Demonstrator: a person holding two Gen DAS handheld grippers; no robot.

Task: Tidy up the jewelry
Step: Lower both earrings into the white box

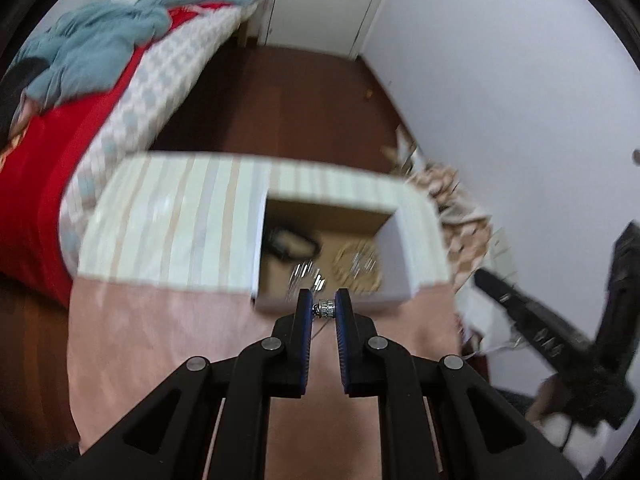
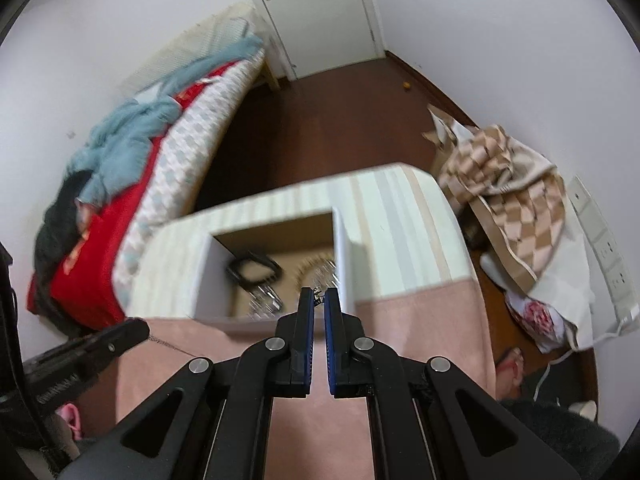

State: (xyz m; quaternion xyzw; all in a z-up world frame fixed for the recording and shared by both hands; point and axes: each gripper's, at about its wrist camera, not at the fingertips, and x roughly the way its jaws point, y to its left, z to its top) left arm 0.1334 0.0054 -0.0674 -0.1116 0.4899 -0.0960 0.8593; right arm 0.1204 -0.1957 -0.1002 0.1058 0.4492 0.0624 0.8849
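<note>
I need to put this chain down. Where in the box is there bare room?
Inside the box, bare cardboard floor lies along the far wall, behind the black bracelet. The near half is crowded: silver pieces and a beaded loop. The pink cloth beside it is bare.

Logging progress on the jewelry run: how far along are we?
Partway. Done: several pieces, blurred, already lie in the open box. In hand: the left gripper pinches a silver bead; the right gripper pinches a small metal piece, both just short of the box. Left: dropping them in.
</note>
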